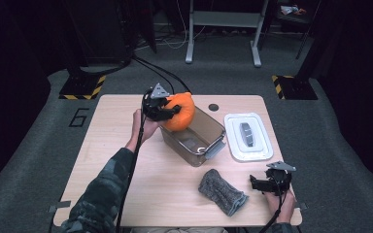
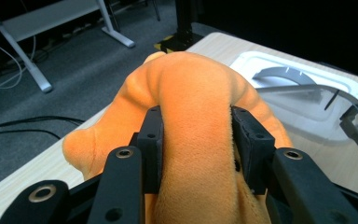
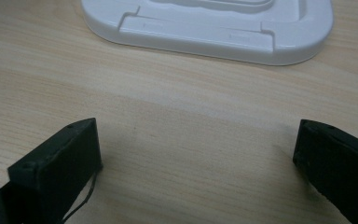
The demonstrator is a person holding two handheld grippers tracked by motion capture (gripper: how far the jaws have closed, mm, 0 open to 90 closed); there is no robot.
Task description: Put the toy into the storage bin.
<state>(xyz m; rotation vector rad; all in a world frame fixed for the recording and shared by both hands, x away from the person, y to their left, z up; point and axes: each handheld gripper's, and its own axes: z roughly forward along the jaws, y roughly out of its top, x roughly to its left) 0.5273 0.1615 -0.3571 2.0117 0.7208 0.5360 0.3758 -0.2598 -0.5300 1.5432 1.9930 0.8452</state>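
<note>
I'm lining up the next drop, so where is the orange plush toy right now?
In the high view, the orange plush toy is clamped in the left gripper, over the far left end of the clear bin.

Light wooden table (image 1: 126, 160) standing on grey carpet. On its top: a clear plastic box (image 1: 196, 136) near the middle, a white lid (image 1: 248, 137) lying flat just to the box's right, a grey cloth (image 1: 222, 191) near the front edge, and a small dark disc (image 1: 213, 107) at the far edge.
</note>
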